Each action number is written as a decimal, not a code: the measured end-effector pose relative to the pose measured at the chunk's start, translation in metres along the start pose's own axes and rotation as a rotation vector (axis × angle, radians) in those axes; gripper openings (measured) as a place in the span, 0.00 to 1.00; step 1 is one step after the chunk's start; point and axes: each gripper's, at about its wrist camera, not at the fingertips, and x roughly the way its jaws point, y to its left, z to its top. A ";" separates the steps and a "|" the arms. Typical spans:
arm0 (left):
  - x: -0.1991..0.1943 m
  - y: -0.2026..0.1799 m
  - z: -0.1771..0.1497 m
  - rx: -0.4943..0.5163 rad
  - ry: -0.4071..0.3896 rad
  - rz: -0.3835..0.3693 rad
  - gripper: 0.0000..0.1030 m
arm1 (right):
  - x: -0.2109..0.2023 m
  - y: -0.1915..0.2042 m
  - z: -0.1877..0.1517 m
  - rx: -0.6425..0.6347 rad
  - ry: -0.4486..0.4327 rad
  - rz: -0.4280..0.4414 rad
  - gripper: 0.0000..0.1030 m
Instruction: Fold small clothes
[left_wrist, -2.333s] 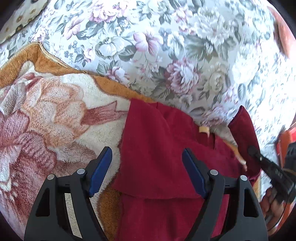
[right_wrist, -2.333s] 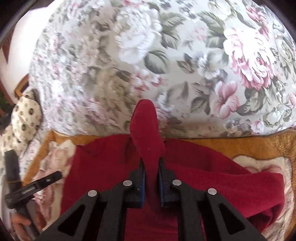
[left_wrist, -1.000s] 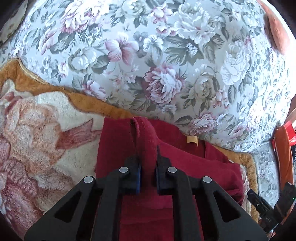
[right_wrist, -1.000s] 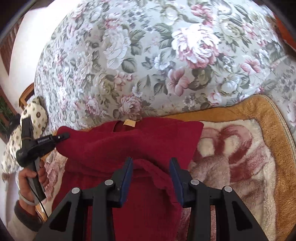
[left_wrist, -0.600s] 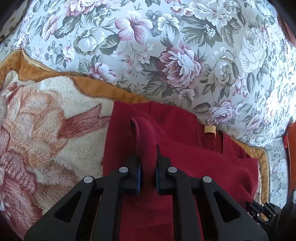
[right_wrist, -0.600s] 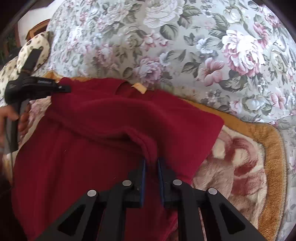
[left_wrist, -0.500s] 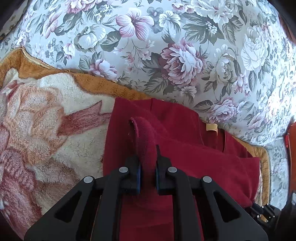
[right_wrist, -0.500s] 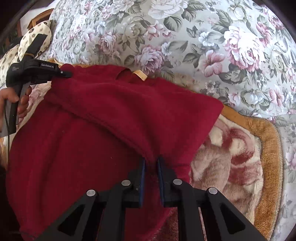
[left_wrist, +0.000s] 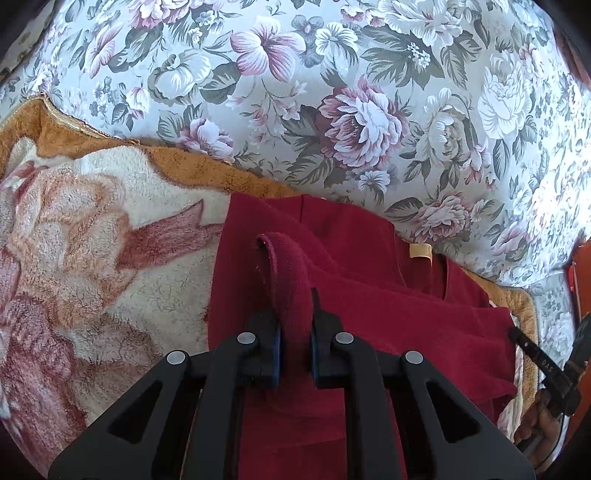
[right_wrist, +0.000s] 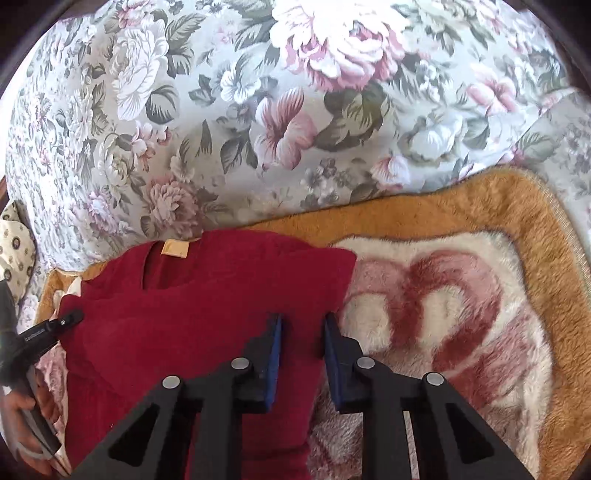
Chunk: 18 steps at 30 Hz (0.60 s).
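**Crimson garment gripped at the blanket's far edge**

Left gripper (left_wrist: 295, 325): clenched on a raised fold of the red garment (left_wrist: 388, 314), which stands up between the blue pads. Right gripper (right_wrist: 302, 332): jaws have just been closing and stand a narrow gap apart, the garment's right edge lying between them, the pads not visibly pressing it. The garment lies flat on the plush blanket (left_wrist: 92, 240), its neckline and tan label (left_wrist: 420, 250) close to the blanket's orange far edge. Beyond that edge rises the floral cushion (left_wrist: 332, 92), which fills the background of both views.
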 end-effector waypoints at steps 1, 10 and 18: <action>0.000 0.000 0.000 0.010 0.004 0.012 0.10 | -0.003 0.001 0.003 -0.028 -0.040 -0.076 0.02; -0.004 -0.002 -0.004 0.047 0.008 0.047 0.11 | -0.040 0.003 -0.022 -0.010 -0.009 0.133 0.02; -0.009 0.002 -0.009 0.036 0.002 0.074 0.17 | -0.033 0.043 -0.061 -0.186 0.134 0.057 0.02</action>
